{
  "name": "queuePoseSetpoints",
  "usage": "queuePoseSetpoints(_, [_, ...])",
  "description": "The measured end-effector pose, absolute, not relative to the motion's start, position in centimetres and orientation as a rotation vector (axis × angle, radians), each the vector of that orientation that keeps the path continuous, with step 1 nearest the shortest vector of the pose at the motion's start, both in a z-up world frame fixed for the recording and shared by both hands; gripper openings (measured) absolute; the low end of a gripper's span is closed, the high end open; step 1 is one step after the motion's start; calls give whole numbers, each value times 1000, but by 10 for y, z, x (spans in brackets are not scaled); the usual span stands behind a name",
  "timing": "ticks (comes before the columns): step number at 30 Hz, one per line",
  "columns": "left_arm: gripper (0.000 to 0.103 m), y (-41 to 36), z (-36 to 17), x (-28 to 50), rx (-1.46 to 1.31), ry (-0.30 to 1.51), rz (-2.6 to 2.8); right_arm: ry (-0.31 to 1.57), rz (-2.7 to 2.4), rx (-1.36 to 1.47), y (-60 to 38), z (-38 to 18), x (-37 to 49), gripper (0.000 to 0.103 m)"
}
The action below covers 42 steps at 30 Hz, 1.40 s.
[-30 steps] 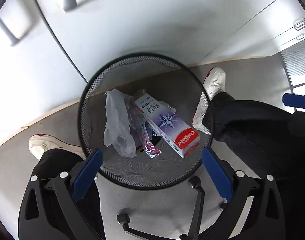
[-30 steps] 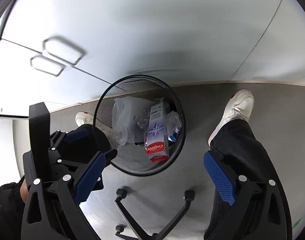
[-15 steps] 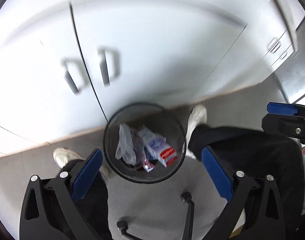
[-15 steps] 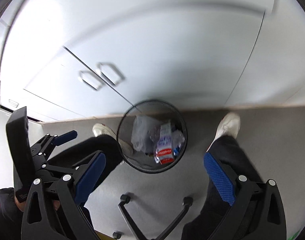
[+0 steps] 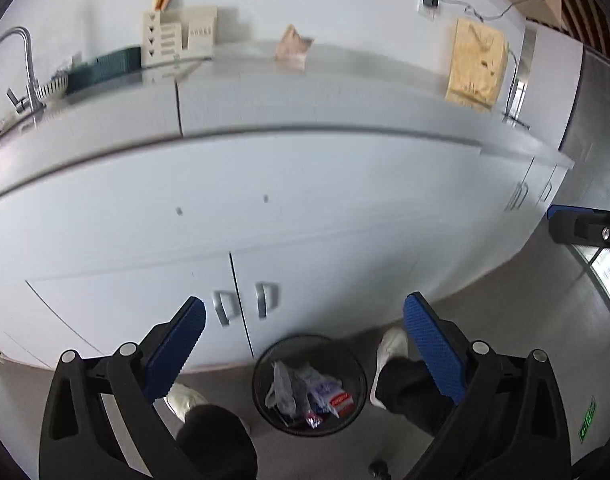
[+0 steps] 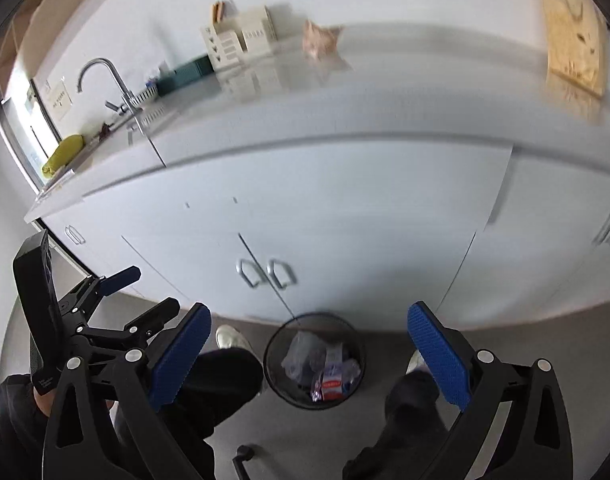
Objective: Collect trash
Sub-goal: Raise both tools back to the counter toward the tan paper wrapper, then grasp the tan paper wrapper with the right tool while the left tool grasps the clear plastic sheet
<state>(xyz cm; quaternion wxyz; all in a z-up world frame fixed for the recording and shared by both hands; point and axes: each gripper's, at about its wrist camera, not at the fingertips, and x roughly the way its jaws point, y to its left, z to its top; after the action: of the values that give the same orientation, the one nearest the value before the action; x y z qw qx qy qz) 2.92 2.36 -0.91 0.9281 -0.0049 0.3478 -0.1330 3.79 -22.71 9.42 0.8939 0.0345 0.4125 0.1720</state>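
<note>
toothpaste box (image 5: 337,399) in the bin: red end with white lettering, too small to read
green sticker (image 5: 587,425) on floor: unreadable
cream organizer (image 5: 180,34) on counter: tiny print, can't make it out

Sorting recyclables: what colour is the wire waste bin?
Black mesh waste bin, clearest in the right wrist view.

Wide-spread empty left tongs (image 5: 304,344) above mesh bin (image 5: 265,360) of trash (image 5: 305,394), beside white cabinets (image 5: 305,208).
</note>
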Motion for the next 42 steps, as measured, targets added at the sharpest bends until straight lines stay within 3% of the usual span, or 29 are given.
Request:
queuePoseSetpoints(9, [99,47,65,67,43,600,-234,758,384,89,-226,169,89,99])
queuePoseSetpoints(24, [99,55,131,245,151,605,-265,834,391,133,-188,194,290,99])
queuePoseSetpoints(33, [99,97,134,381,166,723,-260,869,333,124,-145,190,403,99])
queuePoseSetpoints(42, [99,113,108,497,137,838,-298,1021,260,250,-155,152,500,99])
